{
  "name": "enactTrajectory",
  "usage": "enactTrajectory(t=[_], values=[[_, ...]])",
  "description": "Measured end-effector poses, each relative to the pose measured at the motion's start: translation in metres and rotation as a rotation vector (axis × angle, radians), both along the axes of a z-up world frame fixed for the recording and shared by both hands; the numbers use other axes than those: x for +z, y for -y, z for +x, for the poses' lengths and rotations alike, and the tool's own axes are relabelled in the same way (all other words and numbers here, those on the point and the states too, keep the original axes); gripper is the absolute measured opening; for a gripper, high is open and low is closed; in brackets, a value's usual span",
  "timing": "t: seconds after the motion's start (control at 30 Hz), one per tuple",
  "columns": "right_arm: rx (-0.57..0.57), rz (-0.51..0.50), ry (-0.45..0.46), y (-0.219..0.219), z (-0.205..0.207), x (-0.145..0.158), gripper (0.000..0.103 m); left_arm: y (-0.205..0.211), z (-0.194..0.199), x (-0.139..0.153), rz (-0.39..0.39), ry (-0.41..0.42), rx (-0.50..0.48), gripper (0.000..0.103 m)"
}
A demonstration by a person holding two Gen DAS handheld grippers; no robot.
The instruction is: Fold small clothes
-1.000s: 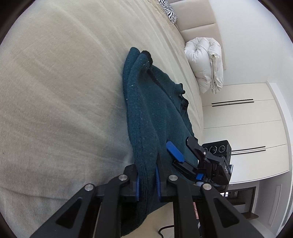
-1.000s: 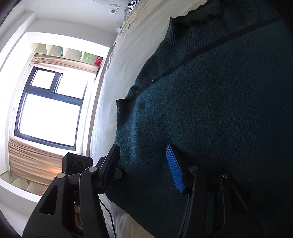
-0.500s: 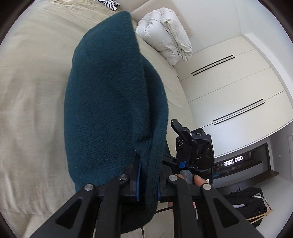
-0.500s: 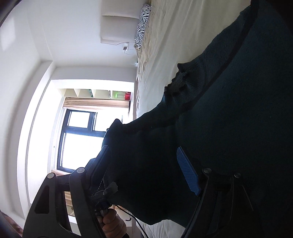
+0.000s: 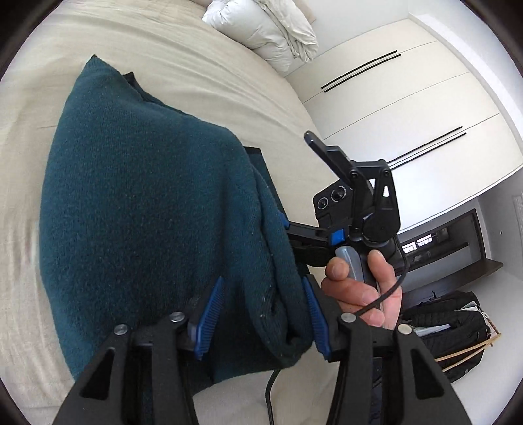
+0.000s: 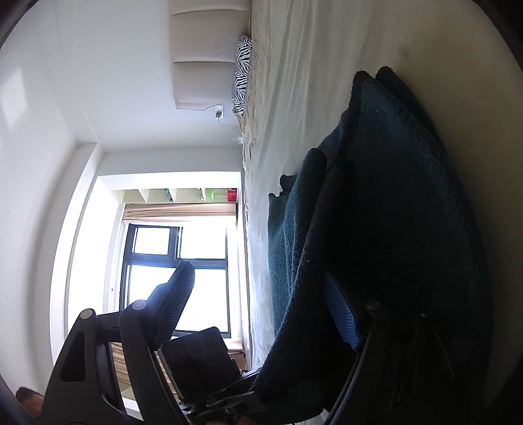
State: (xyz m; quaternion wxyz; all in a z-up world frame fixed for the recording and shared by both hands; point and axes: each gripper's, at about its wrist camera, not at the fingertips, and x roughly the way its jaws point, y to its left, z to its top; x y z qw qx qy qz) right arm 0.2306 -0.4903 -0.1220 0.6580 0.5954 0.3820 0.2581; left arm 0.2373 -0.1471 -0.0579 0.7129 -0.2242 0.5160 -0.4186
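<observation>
A dark teal knit sweater (image 5: pixel 140 209) lies folded over itself on the beige bed (image 5: pixel 209 65). My left gripper (image 5: pixel 261 314) is open, its blue pads on either side of the sweater's near folded edge, which bulges between them. My right gripper (image 5: pixel 295 178) shows in the left wrist view, held by a hand at the sweater's right side. It is open; one finger points up into the air and the other lies under the fabric. In the right wrist view the sweater (image 6: pixel 392 229) drapes over my right gripper's (image 6: pixel 261 300) lower finger.
A white rolled duvet (image 5: pixel 271 26) lies at the far end of the bed. White wardrobe doors (image 5: pixel 408 108) stand to the right. A zebra-print pillow (image 6: pixel 242 72) sits by the headboard. A window (image 6: pixel 176 261) and a black bag (image 5: pixel 451 330) on the floor lie beyond the bed edge.
My left gripper has opened and let go of the sweater's edge. The sweater's lifted half has come down folded over the rest. My right gripper has swung upward beside it.
</observation>
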Motion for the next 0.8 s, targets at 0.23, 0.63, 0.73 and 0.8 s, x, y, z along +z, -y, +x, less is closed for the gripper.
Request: enactTrajectory(t=[0.23,0.63,0.73,0.8], values=[[0.174,-0.264,-0.099,-0.042,0.019,0.018,0.078,-0.042,-0.025,-0.006,0.000,0.059,-0.019,0.062],[0.333,-0.369,-0.165,-0.025,-0.001,0.032,0.079,-0.036,-0.032,-0.023,0.034,0.099,0.002,0.062],[0.288,-0.357,-0.163,-0.021,0.004,0.025,0.079,-0.044,-0.032,-0.016,0.042,0.126,0.018,0.062],[0.276,-0.390,-0.136,-0.024,0.008,0.030,0.077,-0.051,-0.031,-0.015,0.045,0.136,0.027,0.062]])
